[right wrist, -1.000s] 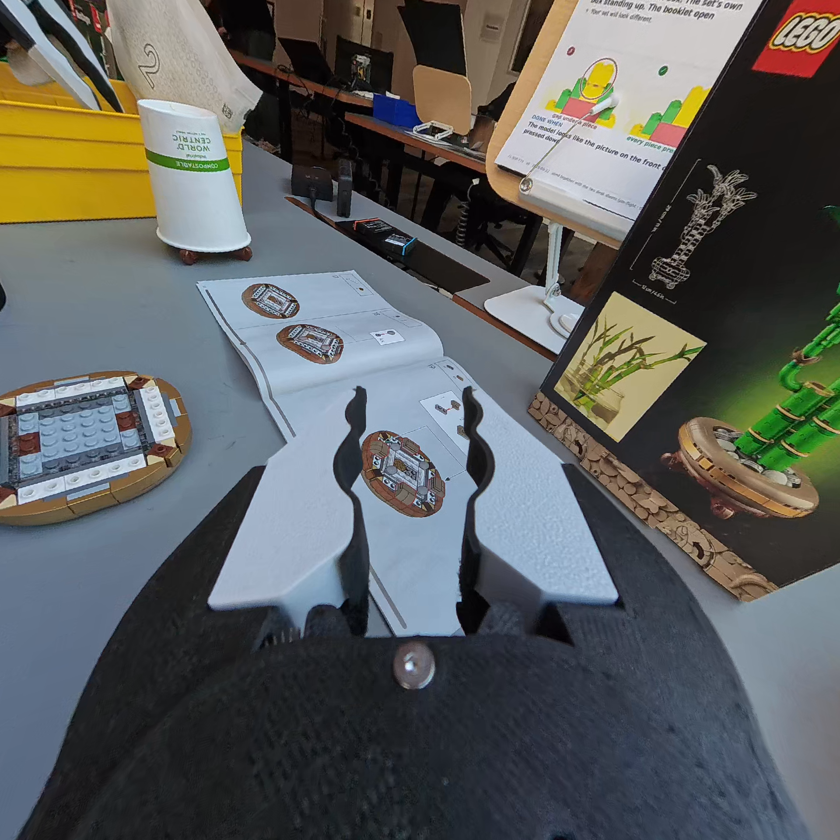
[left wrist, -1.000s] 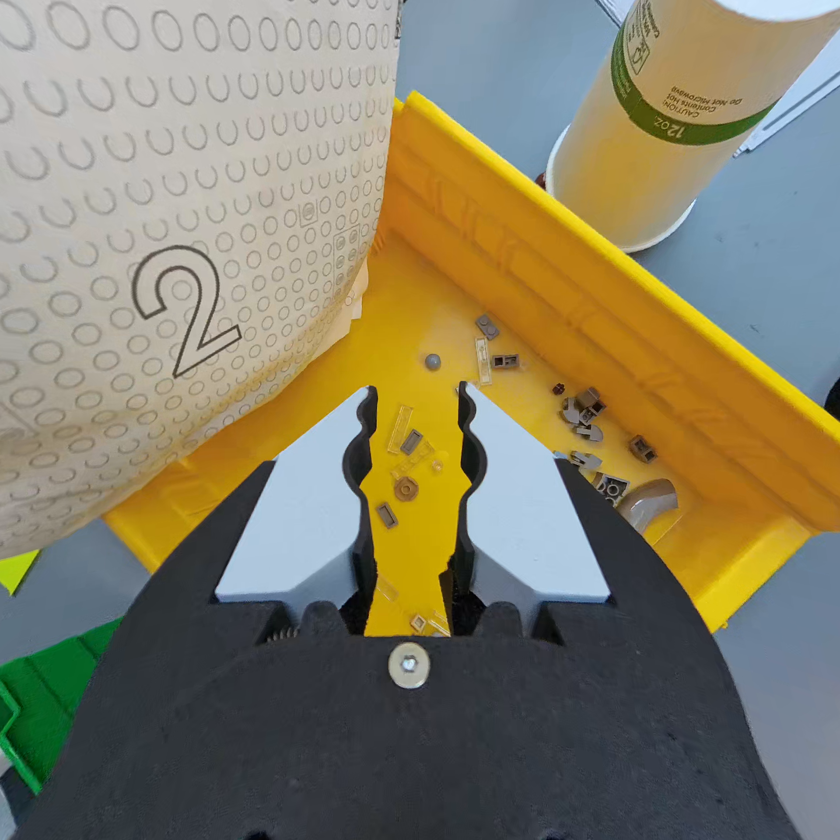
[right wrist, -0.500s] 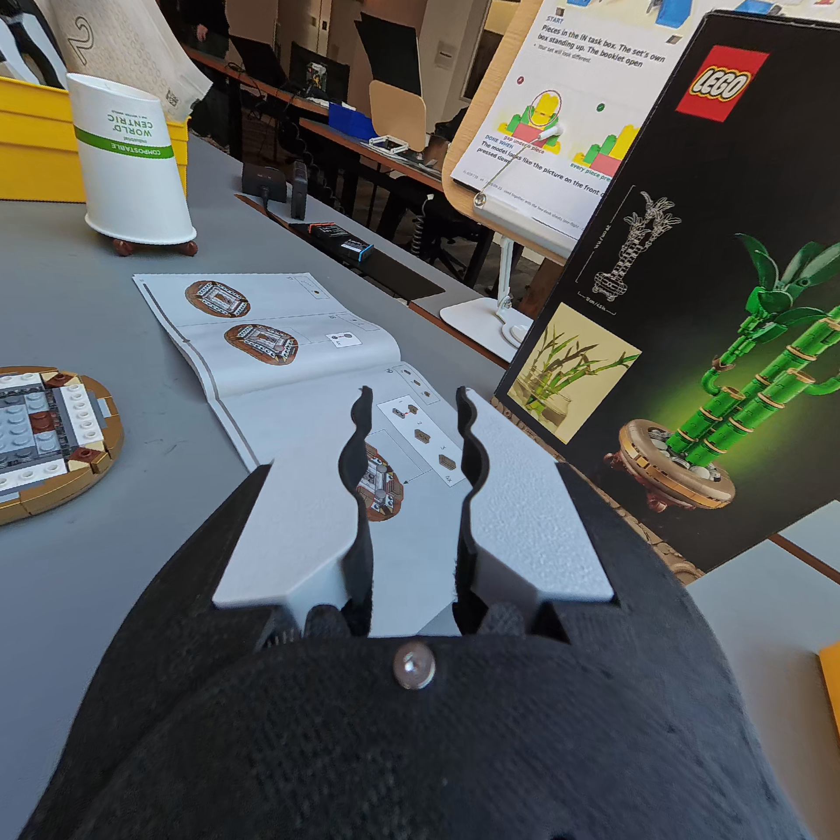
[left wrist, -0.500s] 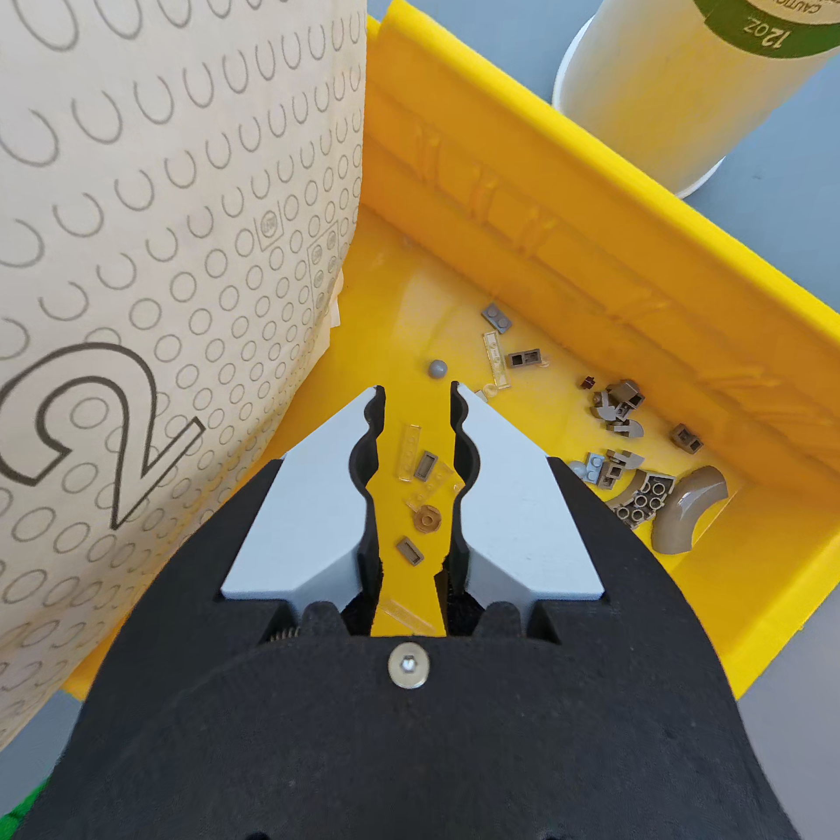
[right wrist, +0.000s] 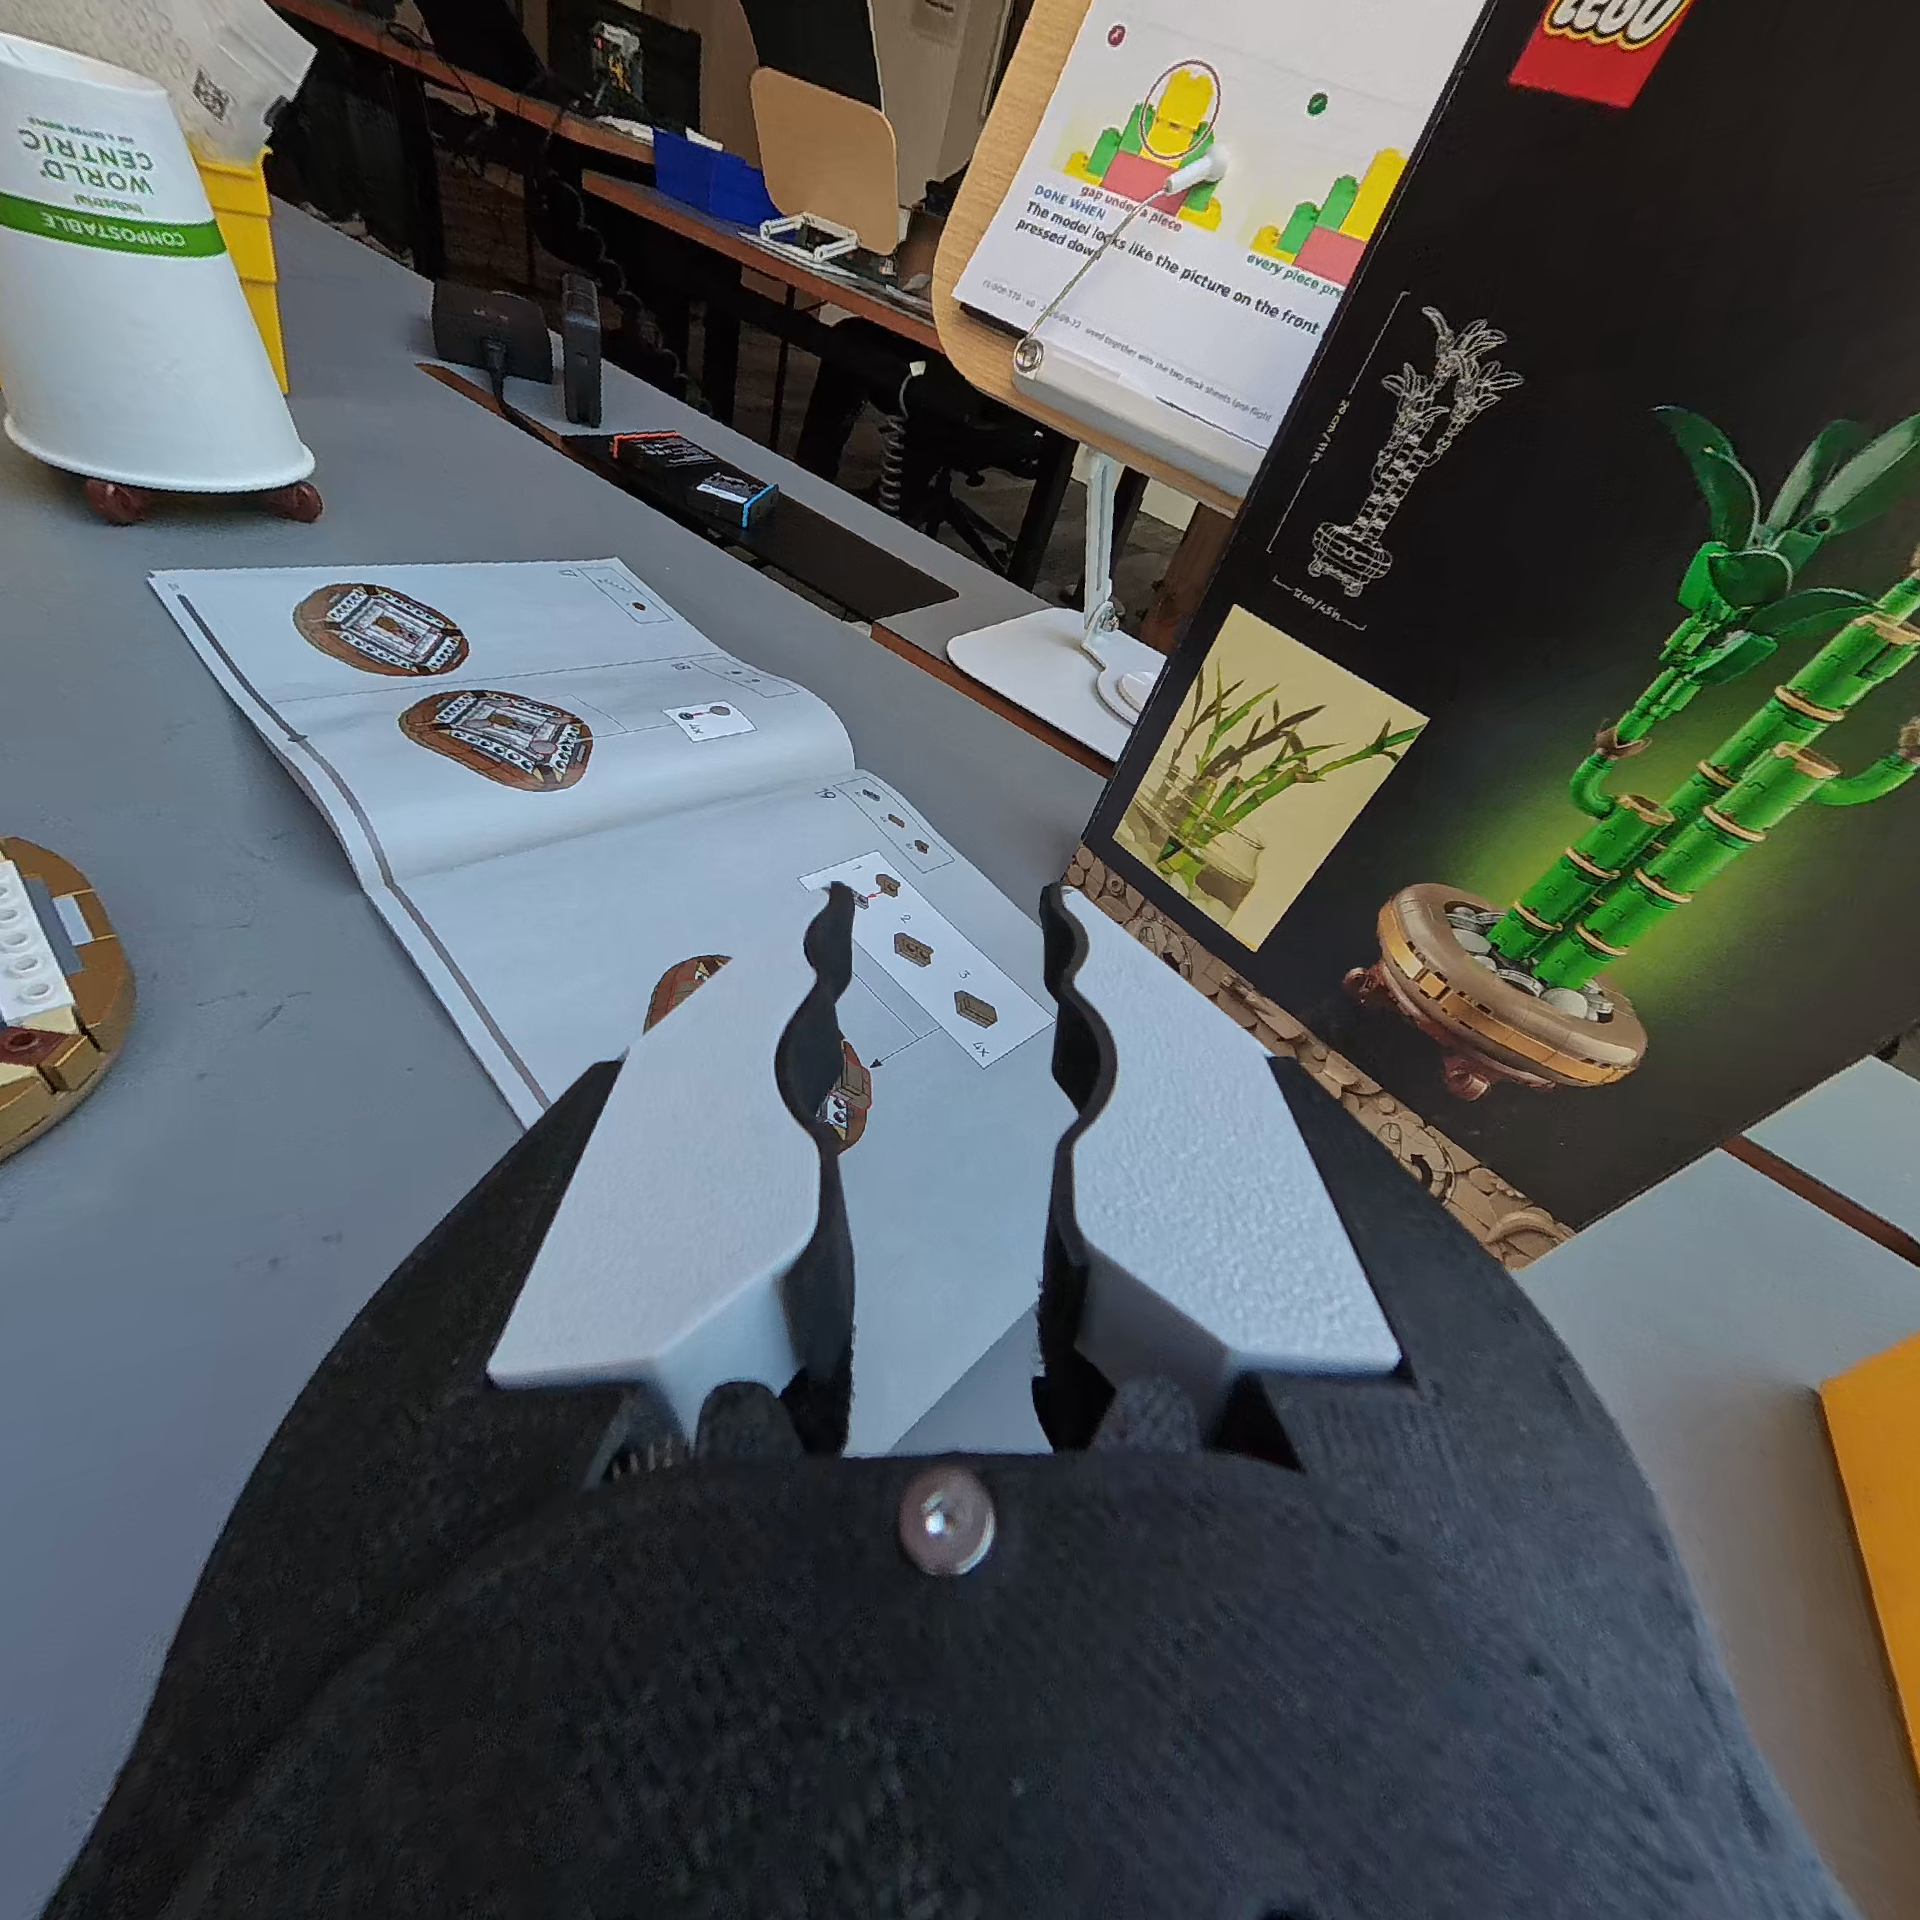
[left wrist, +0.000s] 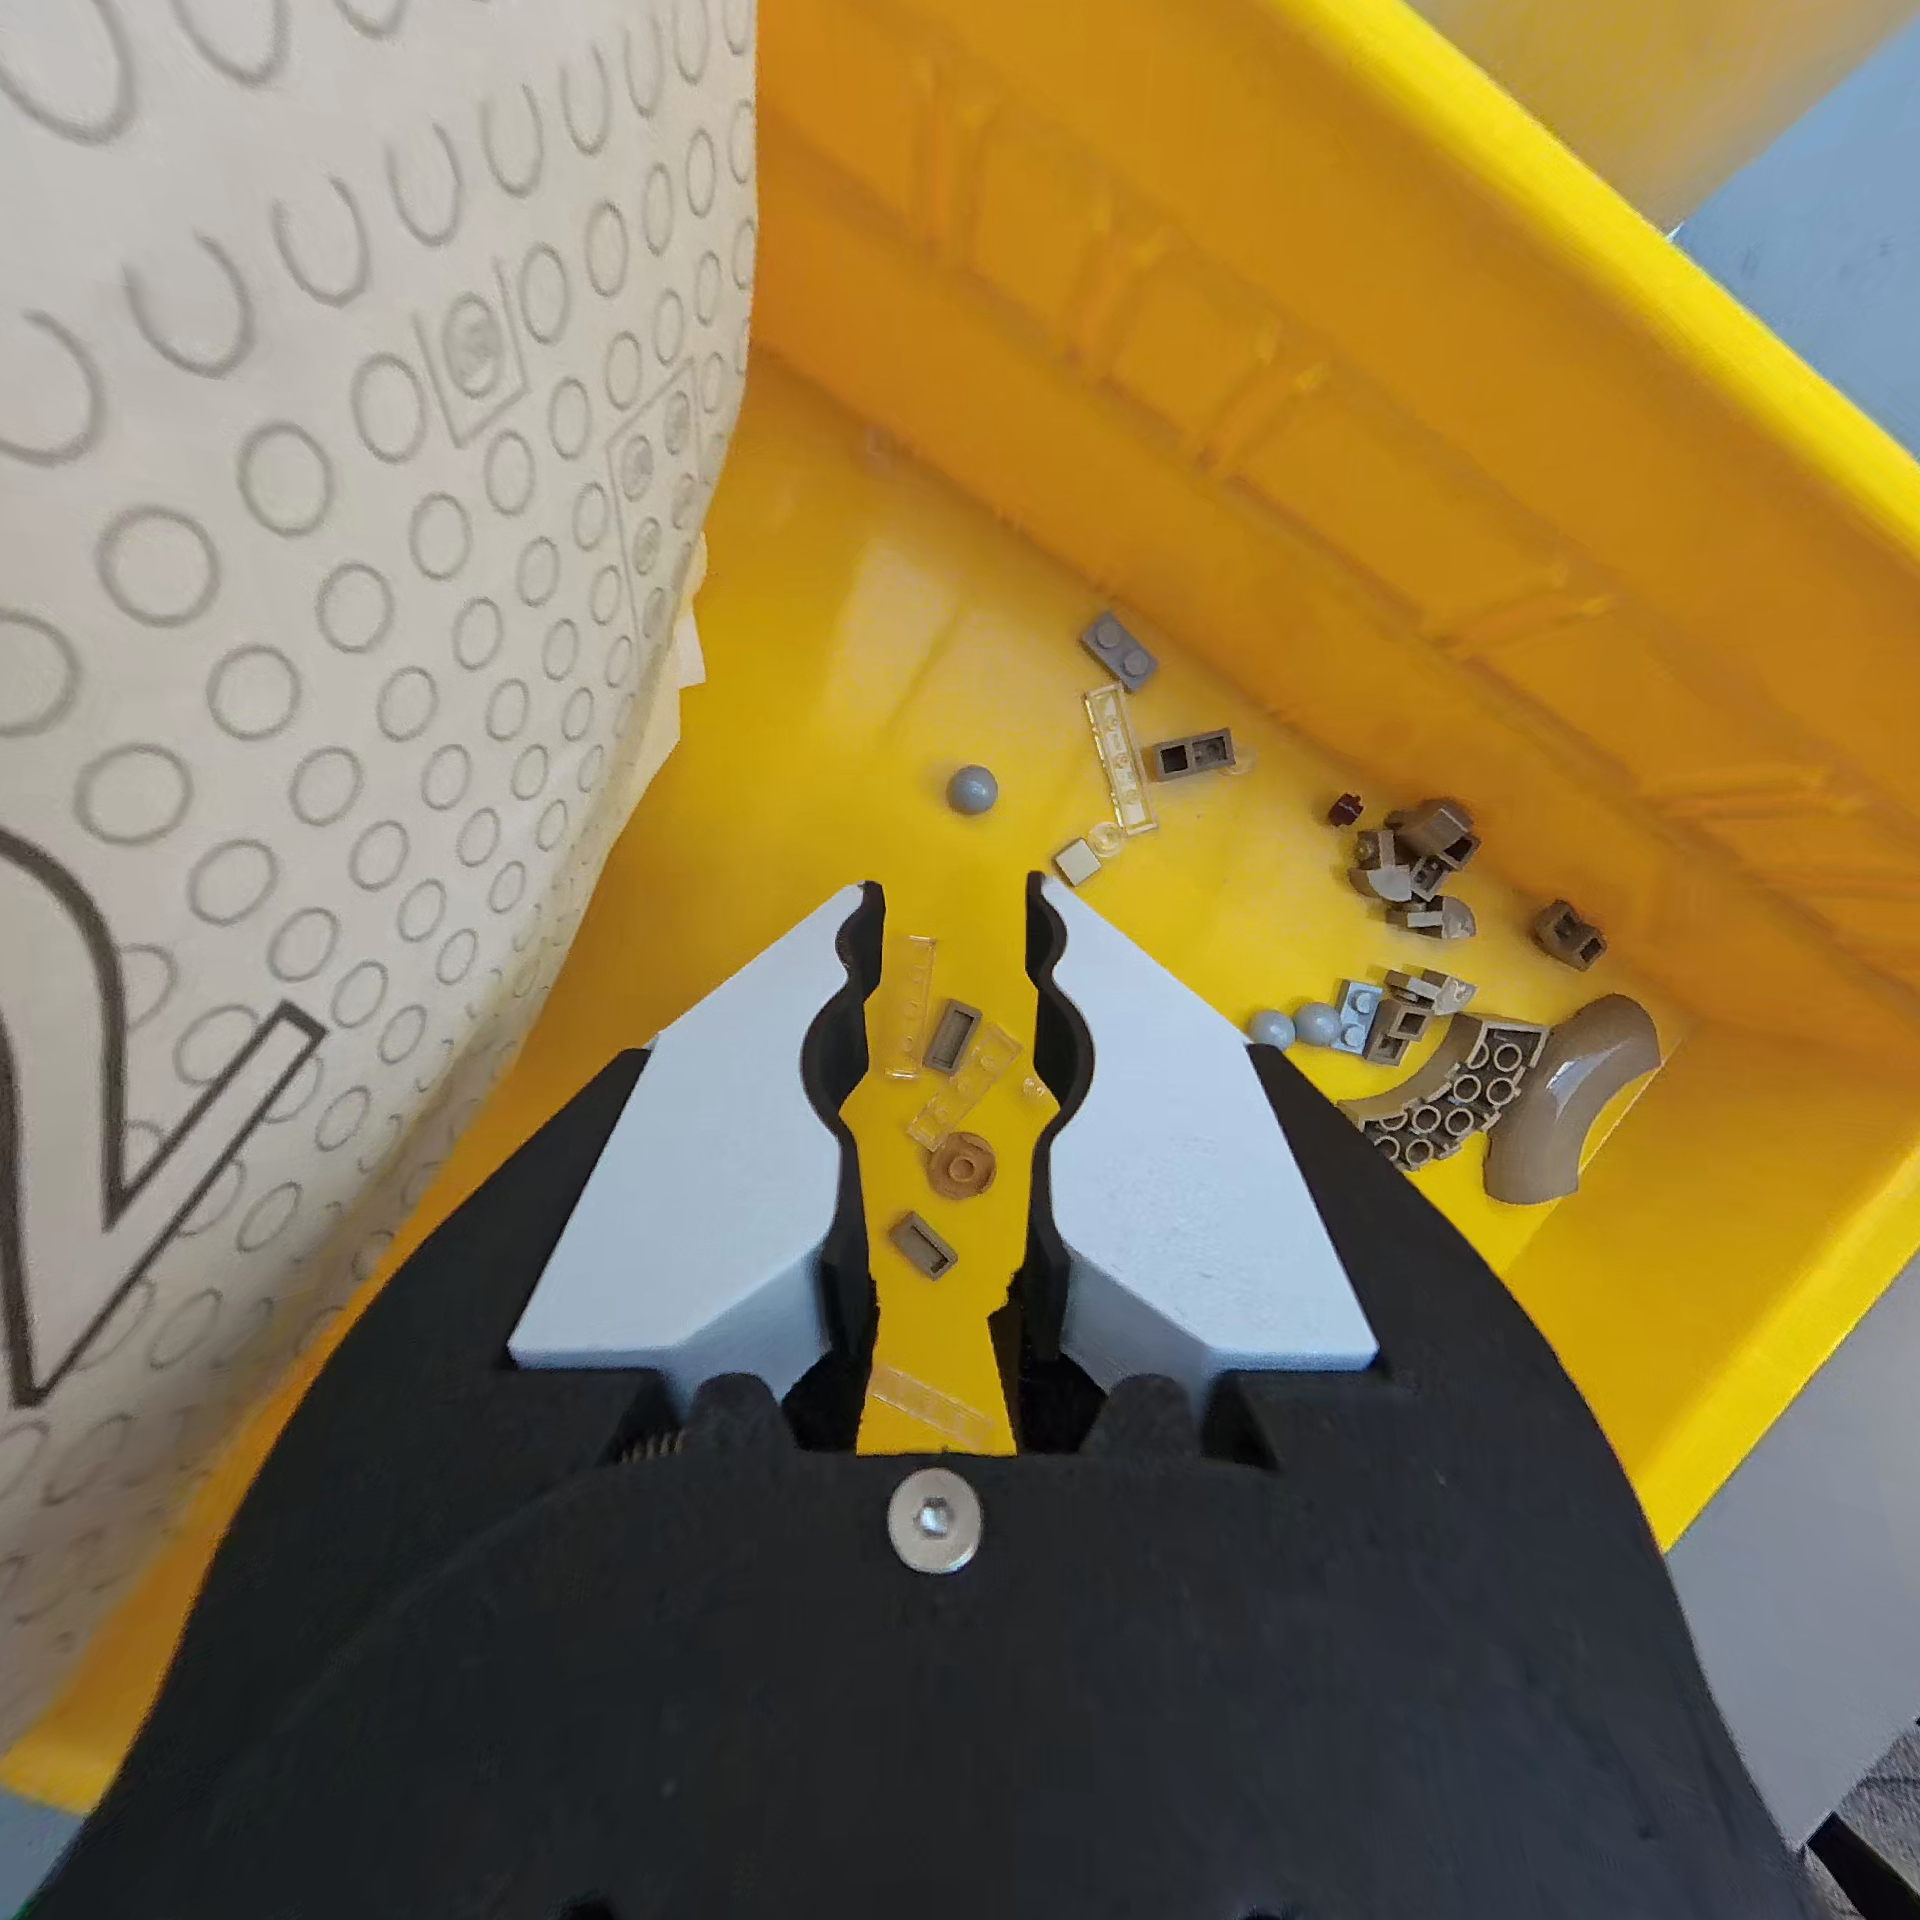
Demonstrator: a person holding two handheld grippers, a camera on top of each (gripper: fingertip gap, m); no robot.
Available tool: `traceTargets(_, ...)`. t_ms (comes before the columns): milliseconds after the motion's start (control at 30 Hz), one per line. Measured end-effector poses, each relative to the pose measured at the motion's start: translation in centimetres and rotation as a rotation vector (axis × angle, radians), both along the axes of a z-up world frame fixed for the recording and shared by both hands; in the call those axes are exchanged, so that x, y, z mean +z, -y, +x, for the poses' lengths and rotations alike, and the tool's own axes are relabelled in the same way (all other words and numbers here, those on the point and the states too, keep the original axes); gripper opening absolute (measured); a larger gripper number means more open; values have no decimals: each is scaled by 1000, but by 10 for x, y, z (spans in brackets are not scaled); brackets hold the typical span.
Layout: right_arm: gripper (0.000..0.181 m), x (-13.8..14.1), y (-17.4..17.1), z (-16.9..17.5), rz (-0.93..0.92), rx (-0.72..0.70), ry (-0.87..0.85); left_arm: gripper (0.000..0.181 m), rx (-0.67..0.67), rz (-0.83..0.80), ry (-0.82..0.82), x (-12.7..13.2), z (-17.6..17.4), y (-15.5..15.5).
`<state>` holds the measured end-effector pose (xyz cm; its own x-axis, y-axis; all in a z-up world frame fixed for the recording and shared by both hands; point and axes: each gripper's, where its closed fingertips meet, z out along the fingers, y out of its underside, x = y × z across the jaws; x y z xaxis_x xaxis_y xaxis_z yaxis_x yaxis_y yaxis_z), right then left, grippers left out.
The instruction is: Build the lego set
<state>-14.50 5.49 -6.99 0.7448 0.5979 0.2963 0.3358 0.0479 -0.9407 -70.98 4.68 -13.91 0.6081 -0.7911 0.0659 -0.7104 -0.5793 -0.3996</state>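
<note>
My left gripper (left wrist: 951, 894) is open and empty, low over the floor of a yellow bin (left wrist: 1351, 436). Between its fingers lie a small dark-tan piece (left wrist: 951, 1037), clear flat plates (left wrist: 910, 1003), a round tan stud piece (left wrist: 960, 1166) and another small tan piece (left wrist: 923, 1245). Several grey and tan pieces (left wrist: 1413, 862) and curved tan bricks (left wrist: 1558, 1112) lie to the right. My right gripper (right wrist: 945, 904) is open and empty above the open instruction booklet (right wrist: 540, 769). The part-built oval base (right wrist: 52, 997) shows at the left edge.
A paper parts bag with a large numeral (left wrist: 312, 520) fills the bin's left side. An upturned white paper cup (right wrist: 125, 312) stands on brown pieces on the grey table (right wrist: 260, 1143). The set's box (right wrist: 1558, 727) stands upright at right, a document stand (right wrist: 1143, 239) behind it. The part-built oval base (right wrist: 52, 997) lies some 15 cm from my right tips, 45 cm from my left tips.
My left gripper has moved lower and closer to the pieces on the bin floor. My right gripper has shifted right and forward over the booklet, so the oval base has slid toward the left edge.
</note>
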Motion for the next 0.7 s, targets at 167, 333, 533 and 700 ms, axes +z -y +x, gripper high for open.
traceTargets(167,35,-5,0,-2,0,-2,39,25,9,14,-100,-1,-10,0)
traceTargets(333,35,-7,0,-4,1,-3,62,24,12,-3,-233,-9,-26,4)
traceTargets(533,35,-9,0,-5,-5,0,74,21,5,-58,-271,-17,-29,11)
traceTargets(700,35,-13,1,-7,-21,14,86,13,14,-94,-254,-17,-26,14)
